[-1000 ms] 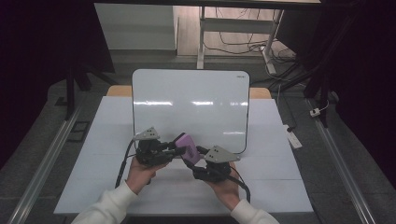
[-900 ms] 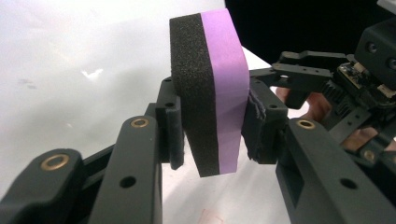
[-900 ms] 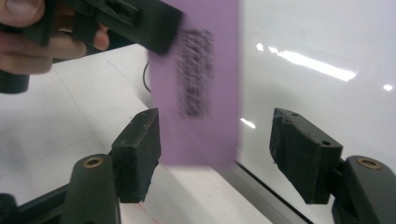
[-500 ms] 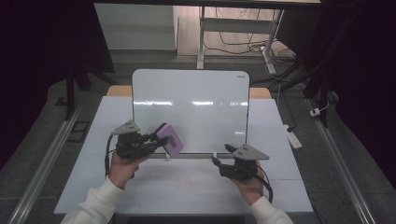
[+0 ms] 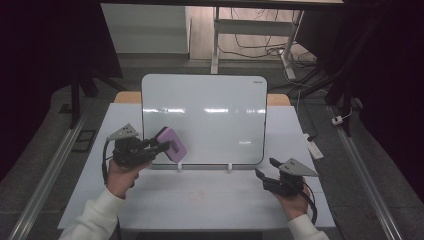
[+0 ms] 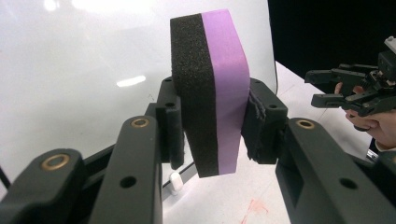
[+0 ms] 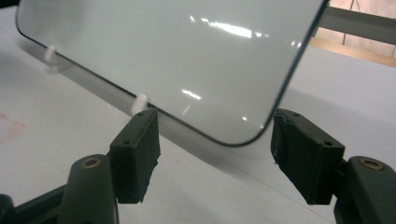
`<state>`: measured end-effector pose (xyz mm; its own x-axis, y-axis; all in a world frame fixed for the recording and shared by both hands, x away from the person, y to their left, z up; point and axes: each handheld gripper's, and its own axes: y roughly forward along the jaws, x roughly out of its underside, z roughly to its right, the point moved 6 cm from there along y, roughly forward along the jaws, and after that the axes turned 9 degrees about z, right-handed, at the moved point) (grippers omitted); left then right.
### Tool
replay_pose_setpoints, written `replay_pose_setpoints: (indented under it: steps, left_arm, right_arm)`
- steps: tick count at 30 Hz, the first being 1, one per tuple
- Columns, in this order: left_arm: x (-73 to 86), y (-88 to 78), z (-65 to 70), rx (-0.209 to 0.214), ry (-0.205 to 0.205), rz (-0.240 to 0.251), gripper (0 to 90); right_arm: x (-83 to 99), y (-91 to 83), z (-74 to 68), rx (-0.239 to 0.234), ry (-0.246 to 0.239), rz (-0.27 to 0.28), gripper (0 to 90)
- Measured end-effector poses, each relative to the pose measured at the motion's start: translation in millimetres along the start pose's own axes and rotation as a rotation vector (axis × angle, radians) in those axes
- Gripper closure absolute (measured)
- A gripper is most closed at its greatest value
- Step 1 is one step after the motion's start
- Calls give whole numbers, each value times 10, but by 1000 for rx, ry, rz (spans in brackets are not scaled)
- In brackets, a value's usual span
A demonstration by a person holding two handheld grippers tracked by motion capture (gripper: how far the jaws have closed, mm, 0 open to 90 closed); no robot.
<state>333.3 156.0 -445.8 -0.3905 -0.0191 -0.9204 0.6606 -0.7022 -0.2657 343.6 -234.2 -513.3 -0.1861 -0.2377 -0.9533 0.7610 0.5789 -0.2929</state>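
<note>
Whiteboard (image 5: 204, 117) unmoved, grippers now farther apart

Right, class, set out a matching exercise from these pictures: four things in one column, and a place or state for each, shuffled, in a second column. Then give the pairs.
Things
1. eraser
2. whiteboard
3. left gripper
4. right gripper

Places or states
A. open, holding nothing
B. upright on the table on small white clips
C. shut on something
D. purple with a black foam face, held between two jaws

Pairs: 1-D, 2-B, 3-C, 4-A
</note>
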Motion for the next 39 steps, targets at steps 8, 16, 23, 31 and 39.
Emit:
replay_pose_setpoints:
  steps: [8, 16, 23, 31, 39]
  left_arm:
    - [-70, -70, -71, -5, -14, -14, 622]
    - [-175, -104, -172, -42, -13, -12, 621]
    - [-400, -120, -314, -92, -4, -2, 621]
    - [-617, -127, -507, -161, -3, -3, 620]
    - [-749, -86, -610, -186, -11, 17, 618]
  right_arm:
    - [87, -17, 90, 22, -5, -25, 323]
    - [116, 11, 79, 26, -19, -42, 323]
    - [128, 18, 95, 36, -27, -49, 323]
    - [127, 11, 113, 48, -24, -48, 323]
    - [132, 14, 118, 52, -24, -48, 322]
